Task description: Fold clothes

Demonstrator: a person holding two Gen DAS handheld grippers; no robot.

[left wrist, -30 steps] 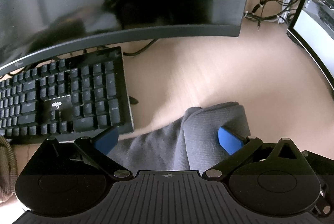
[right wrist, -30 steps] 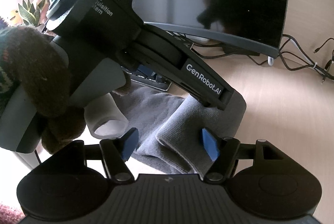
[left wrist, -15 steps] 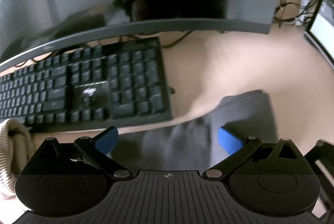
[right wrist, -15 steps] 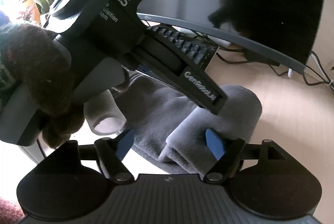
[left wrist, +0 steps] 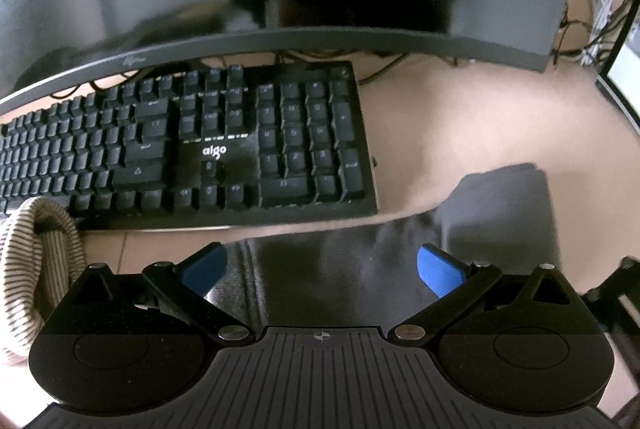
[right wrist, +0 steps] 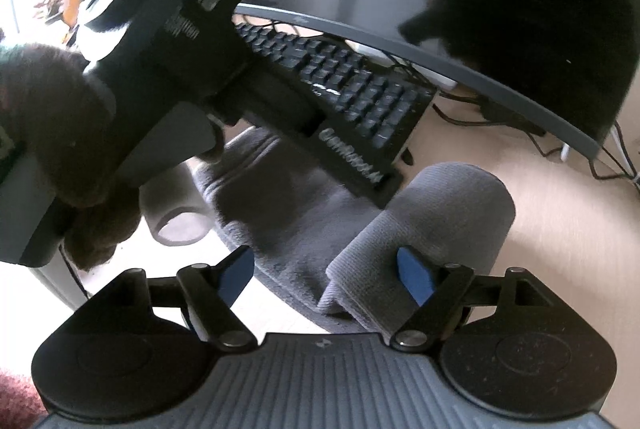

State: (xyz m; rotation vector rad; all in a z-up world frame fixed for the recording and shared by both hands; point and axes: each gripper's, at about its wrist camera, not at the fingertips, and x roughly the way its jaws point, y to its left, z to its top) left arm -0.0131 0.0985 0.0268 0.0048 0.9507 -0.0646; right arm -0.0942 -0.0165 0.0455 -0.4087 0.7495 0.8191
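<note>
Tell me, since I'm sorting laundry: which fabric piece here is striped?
The ribbed striped knit at the left edge, beside the keyboard. The grey garment between the left tongs is plain.

A pale wooden desk (left wrist: 460, 125) carries a black keyboard (left wrist: 192, 149), a grey garment (right wrist: 440, 213) and cables (left wrist: 600, 1).

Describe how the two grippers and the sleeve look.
Both grippers, left and right, have black linkage arms with silver pivot screws, blue finger pads and a ribbed black base. The left gripper's body carries white lettering. The sleeve is dark brown fuzzy knit.
</note>
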